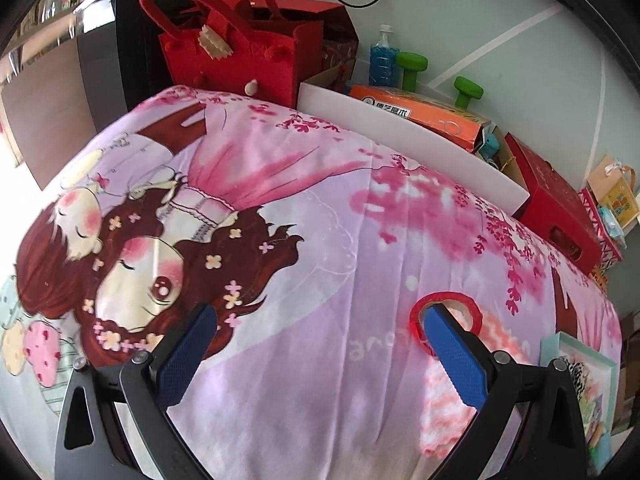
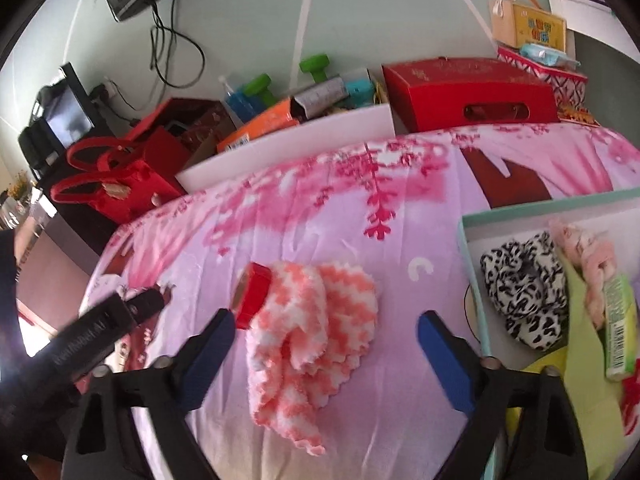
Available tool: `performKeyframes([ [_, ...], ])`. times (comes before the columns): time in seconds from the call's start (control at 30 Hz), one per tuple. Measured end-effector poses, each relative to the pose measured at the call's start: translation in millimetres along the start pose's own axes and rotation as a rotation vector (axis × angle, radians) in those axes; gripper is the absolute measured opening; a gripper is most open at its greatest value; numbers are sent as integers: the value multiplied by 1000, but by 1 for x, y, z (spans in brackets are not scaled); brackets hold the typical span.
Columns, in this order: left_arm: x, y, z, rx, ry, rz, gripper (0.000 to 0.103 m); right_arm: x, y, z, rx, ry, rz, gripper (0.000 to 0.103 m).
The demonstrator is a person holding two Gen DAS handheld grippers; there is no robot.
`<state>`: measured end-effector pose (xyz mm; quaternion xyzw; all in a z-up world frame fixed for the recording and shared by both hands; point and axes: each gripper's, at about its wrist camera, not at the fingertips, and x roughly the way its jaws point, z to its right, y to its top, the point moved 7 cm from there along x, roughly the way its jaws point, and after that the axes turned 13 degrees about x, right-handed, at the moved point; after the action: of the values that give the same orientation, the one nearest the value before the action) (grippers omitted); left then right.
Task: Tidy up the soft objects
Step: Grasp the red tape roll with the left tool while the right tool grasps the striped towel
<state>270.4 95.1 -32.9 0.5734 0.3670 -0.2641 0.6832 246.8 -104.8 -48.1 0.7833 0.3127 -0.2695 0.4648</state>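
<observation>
The right gripper point(image 2: 326, 330) hangs over a bed covered by a pink cartoon-print sheet point(image 2: 360, 208), its blue fingers point(image 2: 444, 356) spread wide apart and grasping nothing. Between them lies a crumpled pink-and-white fluffy cloth point(image 2: 312, 320), flat on the sheet. A red tape roll point(image 2: 252, 294) stands on edge, touching the cloth's left end. Toward the bed's right edge sits a mint-rimmed box point(image 2: 468, 248) holding a black-and-white leopard-print scrunchie point(image 2: 524, 304), a pale pink scrunchie point(image 2: 588, 256) and a green tube point(image 2: 622, 328).

The left gripper point(image 1: 320, 328) is likewise released, fingers point(image 1: 188, 352) parted and empty. In its view, its right finger overlaps the tape roll point(image 1: 448, 300), with the cloth point(image 1: 444, 400) just behind that finger; whether the finger touches the tape roll is unclear. Beyond the bed's far edge stand a red felt bag point(image 1: 240, 52), a white bin point(image 1: 400, 136) and a red carton point(image 1: 556, 204).
</observation>
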Motion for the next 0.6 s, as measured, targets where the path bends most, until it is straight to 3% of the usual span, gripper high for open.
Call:
performKeyframes([
  [0.17,11,-3,1,-28,-38,11,103,10,-5,3,1,-2,-26,81],
  [0.3,20,-7,2,-42,-67,-4,103,17,-12,1,-28,-11,-47,70],
  [0.6,29,-12,2,-41,-105,-53,103,27,-24,-7,-80,-16,-78,60],
])
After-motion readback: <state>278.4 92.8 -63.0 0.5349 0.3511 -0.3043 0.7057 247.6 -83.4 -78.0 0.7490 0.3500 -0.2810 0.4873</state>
